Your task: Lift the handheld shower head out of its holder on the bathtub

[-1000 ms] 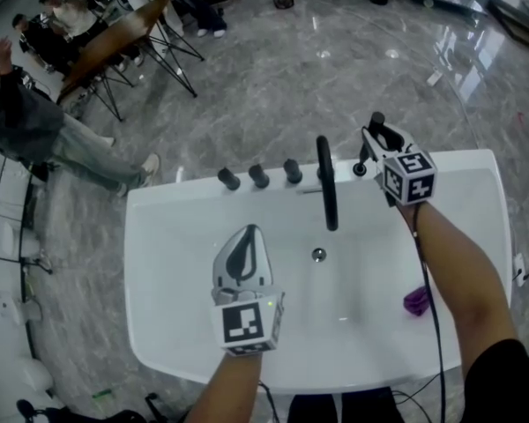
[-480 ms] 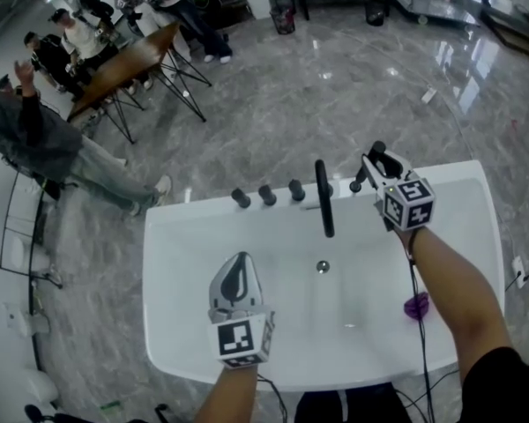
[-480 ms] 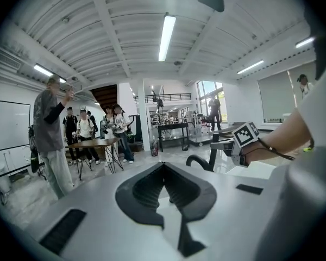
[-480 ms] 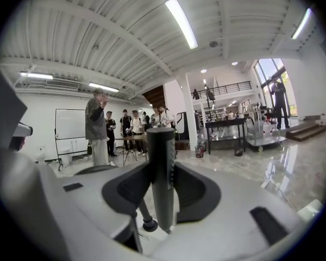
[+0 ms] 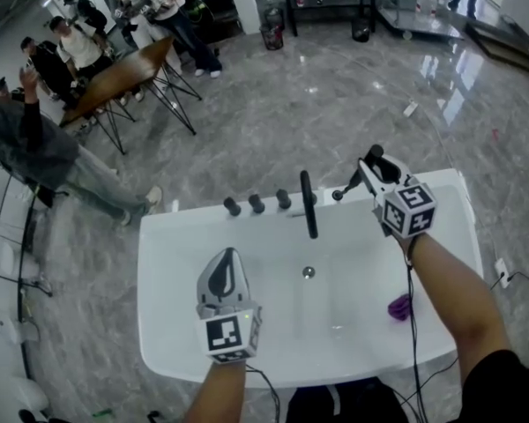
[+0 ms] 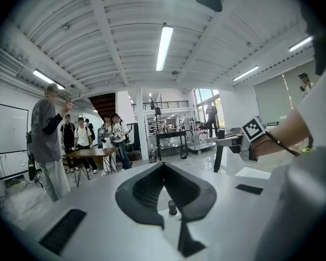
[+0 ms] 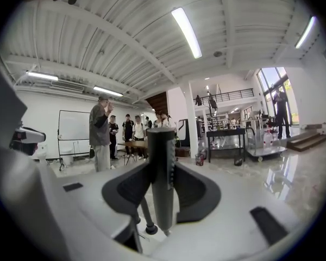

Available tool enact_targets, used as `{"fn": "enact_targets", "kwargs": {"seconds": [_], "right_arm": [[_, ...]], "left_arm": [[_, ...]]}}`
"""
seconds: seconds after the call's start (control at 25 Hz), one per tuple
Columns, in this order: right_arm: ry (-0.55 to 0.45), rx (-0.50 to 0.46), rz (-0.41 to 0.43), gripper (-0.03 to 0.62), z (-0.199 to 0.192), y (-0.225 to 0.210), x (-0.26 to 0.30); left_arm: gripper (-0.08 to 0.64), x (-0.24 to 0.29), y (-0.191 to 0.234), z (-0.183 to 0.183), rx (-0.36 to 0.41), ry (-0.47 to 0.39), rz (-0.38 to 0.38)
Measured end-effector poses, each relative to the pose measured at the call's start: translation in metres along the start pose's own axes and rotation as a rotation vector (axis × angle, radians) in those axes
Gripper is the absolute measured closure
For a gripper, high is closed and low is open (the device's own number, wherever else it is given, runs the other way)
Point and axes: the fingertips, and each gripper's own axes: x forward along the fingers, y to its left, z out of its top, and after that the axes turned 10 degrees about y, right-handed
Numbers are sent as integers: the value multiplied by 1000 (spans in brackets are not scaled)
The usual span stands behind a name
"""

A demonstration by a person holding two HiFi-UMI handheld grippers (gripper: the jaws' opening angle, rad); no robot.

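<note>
Both grippers have come up from the bathtub [image 5: 159,236] since the earlier frames, the right one bringing the shower head with it.

Nearest, the left gripper [image 5: 226,261] hangs over the near-left part of the basin. Its jaw tips are together with nothing between them, and it is well apart from the work.

Across the basin, at the far-right rim, the right gripper [image 5: 375,160] has its jaws clamped on the handle of the shower head [image 7: 162,145]. The handle stands upright across the jaws, its long axis roughly vertical. Its lower end shows free in the right gripper view.

Just below and to the spout side of those jaws sits a small black fitting [image 5: 338,194] on the far rim, probably the holder. A thin stem or hose appears to run from it up toward the handle. The lift looks all but done, so any further pull should run up along the handle's axis, away from that fitting.

Farther along the far rim stand the black spout [image 5: 309,203] and three knobs [image 5: 257,204].
</note>
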Motion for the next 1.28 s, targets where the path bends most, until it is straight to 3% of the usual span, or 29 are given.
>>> {"fn": "enact_targets", "kwargs": {"seconds": [0.4, 0.76, 1.28], "right_arm": [[-38, -51, 29, 448, 57, 24, -64], [-83, -72, 67, 448, 105, 55, -112], [-127, -104, 58, 448, 141, 80, -182]], "left_arm": [[551, -38, 9, 20, 9, 1, 16], [551, -69, -1, 48, 20, -18, -26], [551, -101, -14, 93, 47, -88, -95]]}}
